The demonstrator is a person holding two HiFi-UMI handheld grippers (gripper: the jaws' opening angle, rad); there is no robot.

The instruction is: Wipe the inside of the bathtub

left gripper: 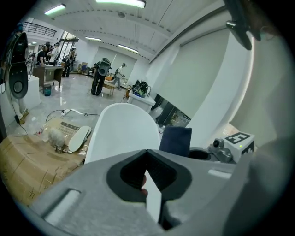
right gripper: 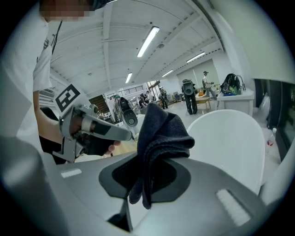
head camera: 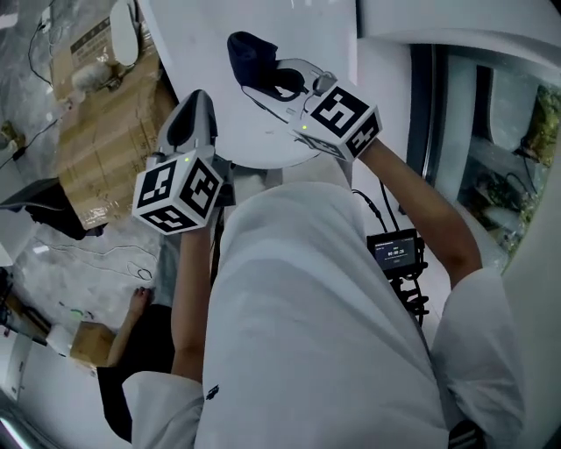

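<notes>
While the right gripper [head camera: 273,83] pinches a cloth [head camera: 247,51] over the bathtub's [head camera: 307,26] end, seemingly poised to wipe, the left gripper [head camera: 195,107] hovers alongside, its jaws pressed together and empty.

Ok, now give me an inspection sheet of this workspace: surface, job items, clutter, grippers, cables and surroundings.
Surface: white bathtub, bare where visible; its inside is not in view.
Job's things: dark blue cloth, bunched, held over the tub.
Clutter: flattened cardboard on the floor beside the tub, with a white oval item lying on it.
Grippers: right gripper shut on the cloth; left gripper shut, nothing between its jaws.
Cables: thin cables loose on the floor; a black cable runs to a small screen unit at the person's waist.
Surroundings: open hall with ceiling strip lights; people far off.
</notes>
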